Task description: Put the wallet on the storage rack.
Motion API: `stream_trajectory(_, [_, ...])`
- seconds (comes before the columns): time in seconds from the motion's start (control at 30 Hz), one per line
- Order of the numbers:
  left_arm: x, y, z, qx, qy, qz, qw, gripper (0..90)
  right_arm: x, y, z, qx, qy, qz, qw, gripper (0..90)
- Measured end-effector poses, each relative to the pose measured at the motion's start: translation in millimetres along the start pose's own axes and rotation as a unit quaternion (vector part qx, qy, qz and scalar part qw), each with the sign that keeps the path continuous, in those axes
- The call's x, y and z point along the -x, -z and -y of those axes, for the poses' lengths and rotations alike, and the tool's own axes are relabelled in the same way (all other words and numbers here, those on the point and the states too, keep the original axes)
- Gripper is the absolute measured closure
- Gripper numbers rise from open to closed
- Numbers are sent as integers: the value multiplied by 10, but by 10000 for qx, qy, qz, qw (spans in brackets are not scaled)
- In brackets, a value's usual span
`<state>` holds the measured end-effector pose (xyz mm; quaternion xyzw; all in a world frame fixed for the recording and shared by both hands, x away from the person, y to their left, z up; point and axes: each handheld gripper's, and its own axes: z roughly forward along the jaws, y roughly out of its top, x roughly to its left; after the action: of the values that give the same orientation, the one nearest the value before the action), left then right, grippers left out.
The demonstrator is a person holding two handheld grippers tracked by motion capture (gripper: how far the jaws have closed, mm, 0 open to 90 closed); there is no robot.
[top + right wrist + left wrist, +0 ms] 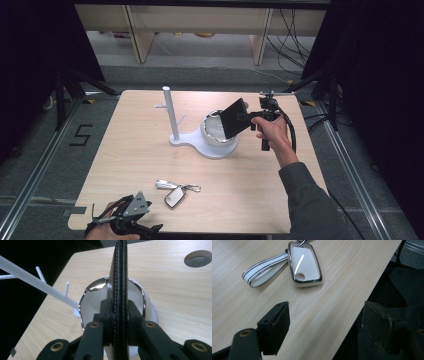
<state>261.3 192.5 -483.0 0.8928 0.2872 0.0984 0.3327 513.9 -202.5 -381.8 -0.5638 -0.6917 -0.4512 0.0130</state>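
1. A flat black leather wallet (120,277) with stitched edges stands edge-on, clamped between the right gripper (121,312) jaws.
2. It hangs over a shiny silver-rimmed white bowl (91,300) on a white peg stand (169,112).
3. The left gripper (324,325) gapes empty near a white key fob (304,263).
4. A pale wooden table (125,150) stands in a dark-curtained room.

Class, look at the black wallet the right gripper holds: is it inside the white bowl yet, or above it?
Above it. The right gripper is shut on the black wallet, held over the white bowl, not set down inside.
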Motion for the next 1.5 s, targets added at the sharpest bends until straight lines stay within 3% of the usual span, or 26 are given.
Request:
stream_trajectory(0.03, [-4,0,-2,-5,-42,2,10000,219,26,-48,-3,25,177,21,9998,795])
stream_trajectory(0.1, [-13,-4,-3,-30,-83,-27,10000,219,18,-78,1,-11,153,54,9999,795])
stream_trajectory(0.13, [-13,-3,-2,-44,-113,-11,9999,219,-1,-108,4,-96,7,36,9999,795])
stream_trajectory(0.17, [-9,-6,2,-48,-94,-5,9999,219,31,-171,4,-59,175,80,9998,795])
stream_trajectory(0.2, [0,-11,5,-34,-30,34,10000,219,31,-171,4,-59,175,80,9998,795])
stream_trajectory(0.3, [-18,-25,11,-73,-102,26,9999,219,42,-254,25,-103,125,66,9998,794])
stream_trajectory(0.33, [-18,-31,14,-72,-79,39,9999,219,14,-278,36,-211,-115,25,9997,794])
stream_trajectory(0.37, [-29,-28,11,-85,-181,26,9998,219,46,-309,38,-132,102,29,9999,794])
stream_trajectory(0.4, [-25,-26,12,-90,-164,17,9998,219,53,-331,44,-148,105,27,9998,794])
stream_trajectory(0.43, [-28,-27,13,-69,-154,33,9999,219,30,-366,59,-265,-122,-9,9996,794])
stream_trajectory(0.47, [-28,-27,13,-69,-154,33,9999,219,30,-366,59,-265,-122,-9,9996,794])
stream_trajectory(0.5, [-25,-22,13,-66,-154,84,9998,219,58,-391,59,-233,84,48,9997,793])
stream_trajectory(0.53, [-26,-23,14,-65,-148,77,9998,219,34,-413,66,-303,-133,-17,9995,793])
stream_trajectory(0.57, [-27,-26,15,-64,-136,67,9999,219,34,-426,72,-308,-129,-37,9994,793])
stream_trajectory(0.6, [-25,-29,17,-58,-119,40,9999,219,51,-446,74,-277,-6,-28,9996,792])
stream_trajectory(0.87, [-41,-52,32,-158,-155,80,9997,218,83,-530,93,-261,143,-10,9996,738])
stream_trajectory(0.9, [-24,-49,31,-117,-65,132,9998,218,75,-520,86,-211,262,78,9994,713])
stream_trajectory(0.97, [-38,-42,22,-138,-143,66,9998,219,54,-472,57,-198,554,227,9980,672])
stream_trajectory(1.03, [-27,-29,19,-126,-97,47,9999,219,18,-406,33,-146,396,272,9987,665])
stream_trajectory(1.07, [-27,-25,19,-126,-93,45,9999,218,34,-376,15,-137,516,277,9982,662])
stream_trajectory(1.17, [-39,-16,15,-100,-103,40,9999,218,72,-254,-20,-65,466,447,9979,623])
stream_trajectory(1.27, [-43,-13,16,-79,-83,73,9999,219,88,-171,-29,15,371,348,9987,612])
stream_trajectory(1.33, [-48,-11,14,-106,-22,-4,9999,218,124,-78,-30,96,507,401,9979,598])
stream_trajectory(1.4, [-56,-7,11,-53,-80,28,9999,218,83,0,-11,38,254,414,9988,588])
stream_trajectory(1.43, [-58,-4,15,-75,-57,-11,10000,218,115,37,-5,119,527,449,9975,585])
stream_trajectory(1.5, [-64,-15,18,-58,-25,-31,10000,218,124,142,61,199,702,409,9965,564])
